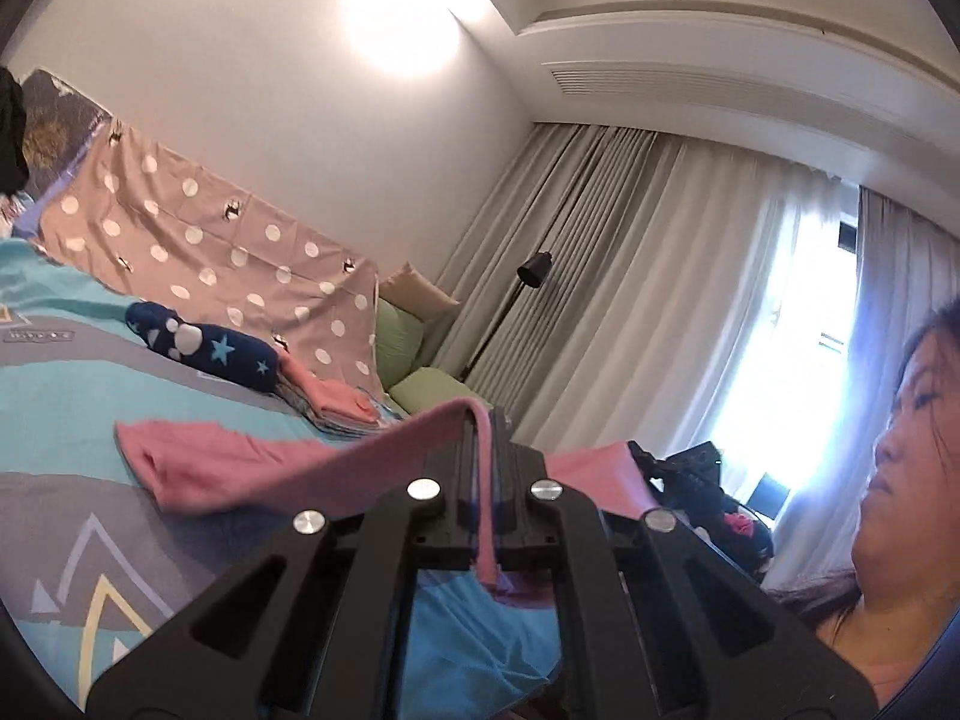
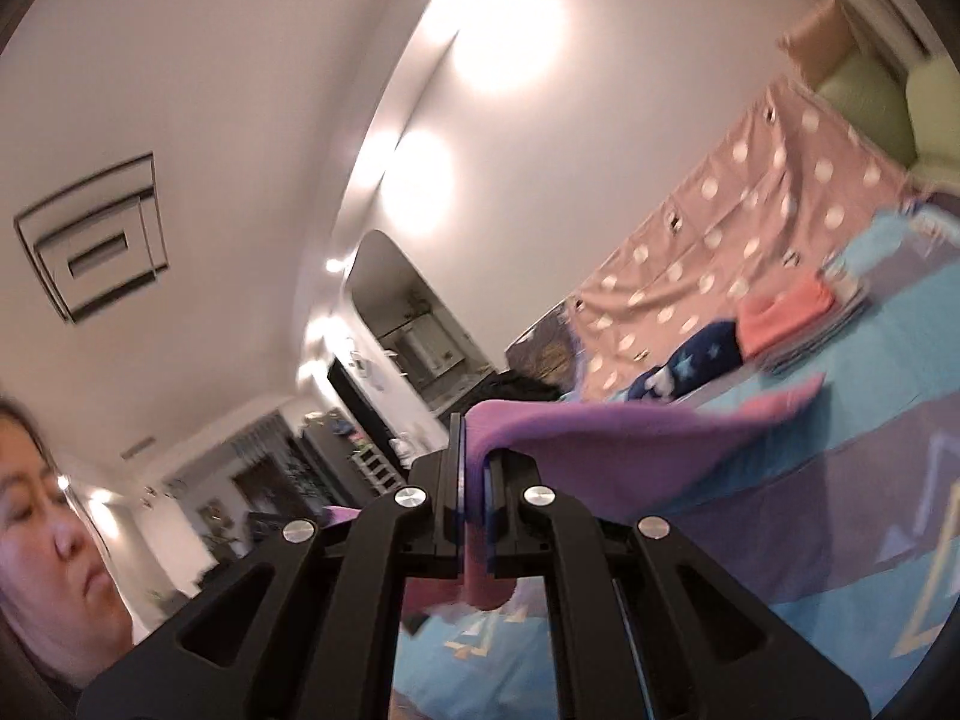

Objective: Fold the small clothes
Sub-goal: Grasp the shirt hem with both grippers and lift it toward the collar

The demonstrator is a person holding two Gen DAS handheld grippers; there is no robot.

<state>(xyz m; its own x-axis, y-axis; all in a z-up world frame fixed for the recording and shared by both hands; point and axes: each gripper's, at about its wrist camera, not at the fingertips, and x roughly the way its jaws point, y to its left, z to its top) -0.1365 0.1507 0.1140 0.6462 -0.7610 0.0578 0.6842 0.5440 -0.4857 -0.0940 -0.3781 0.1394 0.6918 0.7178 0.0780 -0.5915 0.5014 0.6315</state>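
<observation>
A small pink garment (image 1: 252,468) is lifted off the bed, stretched between both grippers. My left gripper (image 1: 480,426) is shut on one edge of it, and a strip of pink cloth runs down between the black fingers. The far end of the garment still rests on the blue and grey bedspread (image 1: 78,396). My right gripper (image 2: 477,438) is shut on another edge of the same pink garment (image 2: 630,438), which looks purplish and blurred in the right wrist view. Both grippers point roughly level.
A stack of folded clothes (image 1: 336,402) with a salmon piece on top lies further back. Beside it sits a navy star-patterned bundle (image 1: 222,354). A polka-dot cloth (image 1: 198,228) drapes the headboard. A person's head (image 1: 900,450) is close at the right. Curtains (image 1: 630,276) and a floor lamp (image 1: 528,276) stand behind.
</observation>
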